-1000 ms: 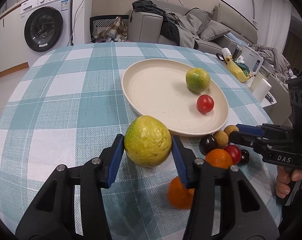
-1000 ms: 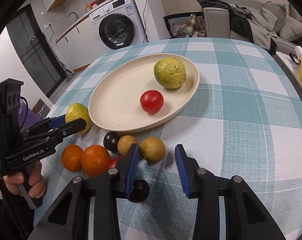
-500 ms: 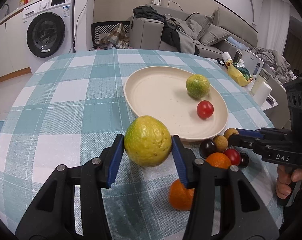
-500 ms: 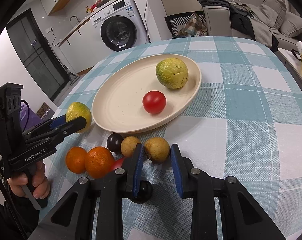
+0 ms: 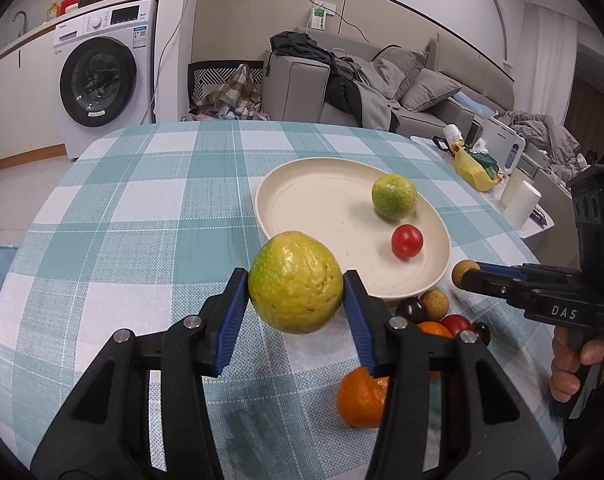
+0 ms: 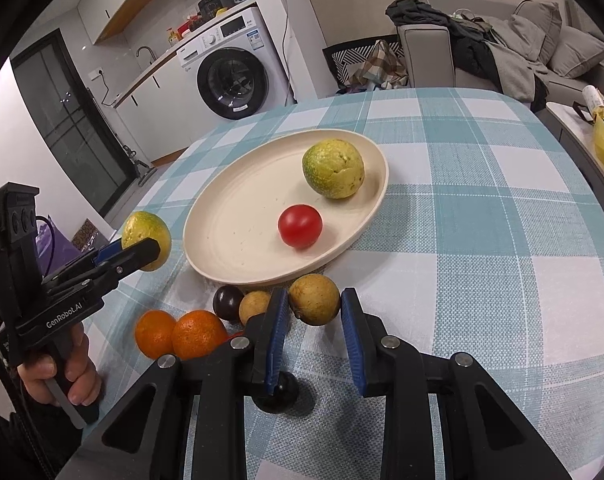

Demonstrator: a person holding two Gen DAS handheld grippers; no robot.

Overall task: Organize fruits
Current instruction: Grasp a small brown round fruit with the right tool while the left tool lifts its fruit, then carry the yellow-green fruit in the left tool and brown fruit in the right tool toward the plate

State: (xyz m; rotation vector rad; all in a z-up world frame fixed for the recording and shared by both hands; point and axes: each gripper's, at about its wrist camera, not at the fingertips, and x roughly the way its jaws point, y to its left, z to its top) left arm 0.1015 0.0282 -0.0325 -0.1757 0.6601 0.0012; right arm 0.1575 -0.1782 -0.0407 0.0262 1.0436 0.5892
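1. The yellow-green fruit [image 5: 296, 282], the largest, hangs above the checked tablecloth [image 5: 142, 216] just short of the plate [image 5: 302, 200], clamped across its widest part in the left gripper [image 5: 296, 292]. It looks firm and fairly heavy; its waxy skin could slip.
2. The small brown fruit [image 6: 313, 299], light and probably thin-shelled, is pinched at its middle by the right gripper [image 6: 313, 320], which has just closed on it.

I read the tablecloth [image 5: 142, 216] as matt woven cloth, checked. Plate [image 5: 302, 200] is smooth, satin cream, ceramic-looking. Yellow-green fruit [image 5: 296, 282] has dimpled, waxy skin. Tomato [image 6: 300, 226] is glossy and smooth. Brown fruit [image 6: 313, 299] looks dull and rough. Pads [image 6: 278, 332] are matt blue rubber on black plastic.
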